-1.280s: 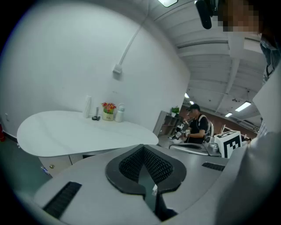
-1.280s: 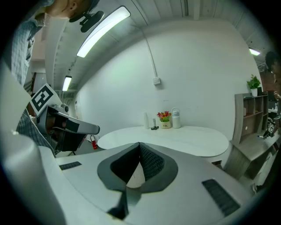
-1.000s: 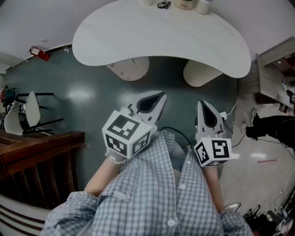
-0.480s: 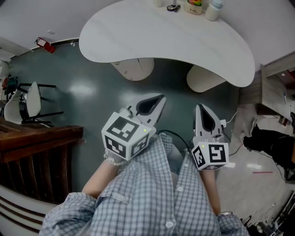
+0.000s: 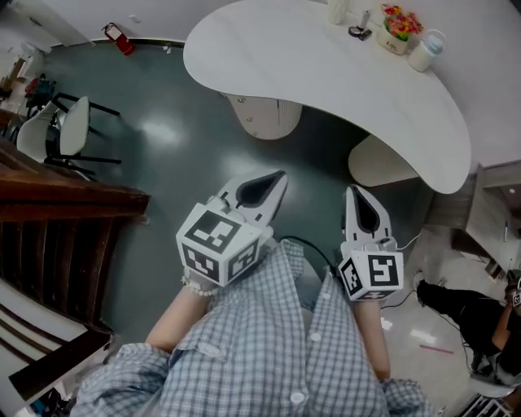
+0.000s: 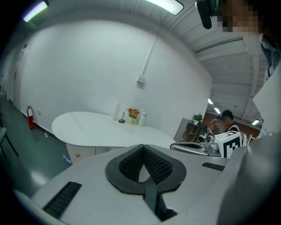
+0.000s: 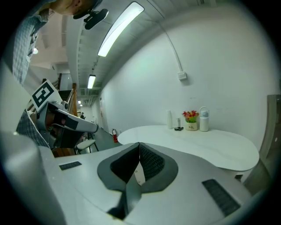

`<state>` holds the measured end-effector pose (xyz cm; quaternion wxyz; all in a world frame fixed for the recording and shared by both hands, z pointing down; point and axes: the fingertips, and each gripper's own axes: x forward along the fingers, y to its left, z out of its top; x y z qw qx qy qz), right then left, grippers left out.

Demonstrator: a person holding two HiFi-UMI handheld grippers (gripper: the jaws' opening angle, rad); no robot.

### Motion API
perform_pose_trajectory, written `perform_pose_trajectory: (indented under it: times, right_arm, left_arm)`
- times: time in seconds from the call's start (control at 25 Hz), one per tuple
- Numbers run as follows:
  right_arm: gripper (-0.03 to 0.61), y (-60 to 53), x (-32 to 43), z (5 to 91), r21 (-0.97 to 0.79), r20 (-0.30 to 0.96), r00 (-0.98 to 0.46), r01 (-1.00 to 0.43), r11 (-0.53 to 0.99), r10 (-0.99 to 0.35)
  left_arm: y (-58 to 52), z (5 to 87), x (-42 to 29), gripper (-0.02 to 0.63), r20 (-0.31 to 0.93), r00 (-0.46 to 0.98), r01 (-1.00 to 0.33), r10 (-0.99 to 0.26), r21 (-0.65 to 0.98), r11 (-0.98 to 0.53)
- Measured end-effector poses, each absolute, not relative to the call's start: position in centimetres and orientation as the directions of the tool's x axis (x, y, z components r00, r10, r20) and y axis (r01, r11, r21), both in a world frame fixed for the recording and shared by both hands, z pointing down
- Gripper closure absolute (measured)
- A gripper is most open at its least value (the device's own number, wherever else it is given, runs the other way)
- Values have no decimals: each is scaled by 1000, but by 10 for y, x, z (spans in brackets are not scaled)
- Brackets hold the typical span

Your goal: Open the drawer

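A white curved table (image 5: 326,69) stands across the dark floor from me. Under it are two cream cabinet bases: one (image 5: 262,116) on the left with a small knob (image 6: 78,154) on its front, and one (image 5: 381,161) on the right. My left gripper (image 5: 279,174) is shut with nothing in it and held in the air well short of the cabinets. My right gripper (image 5: 352,190) is beside it, also shut and empty. In the left gripper view the left gripper's (image 6: 142,147) pads meet. The right gripper's (image 7: 138,145) pads meet in the right gripper view.
On the table's far edge stand a flower pot (image 5: 396,31), a white flask (image 5: 425,49) and a bottle (image 5: 337,10). A chair (image 5: 69,130) and dark wooden railing (image 5: 57,236) are at the left. A fire extinguisher (image 5: 119,38) is by the wall. Shelving (image 5: 496,216) stands right.
The head view has swung: the table now sits further right and tilted, and the railing looms larger at the left. Both grippers keep their place in view and stay shut.
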<state>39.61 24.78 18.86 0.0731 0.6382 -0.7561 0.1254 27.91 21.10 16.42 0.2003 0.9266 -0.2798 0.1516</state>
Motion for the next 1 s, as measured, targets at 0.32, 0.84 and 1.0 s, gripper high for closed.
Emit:
perform_pose_trajectory:
  times: [0.32,0.84,1.0]
  right_arm:
    - [569,235,346,199,-118,270,-349,-937,328,-898]
    - [569,215,298,204,-100,281,-459,-887,450,-843]
    - [569,207,284,205,-94,296,-445,-894,438,-845]
  left_arm:
    - [217,170,228,617,413,696,-710,-588,271,-650]
    - [219,176,174,615,397,615,-789,-682,285,-545]
    - [204,177,158,617,387,624,-781,-679,298,-549]
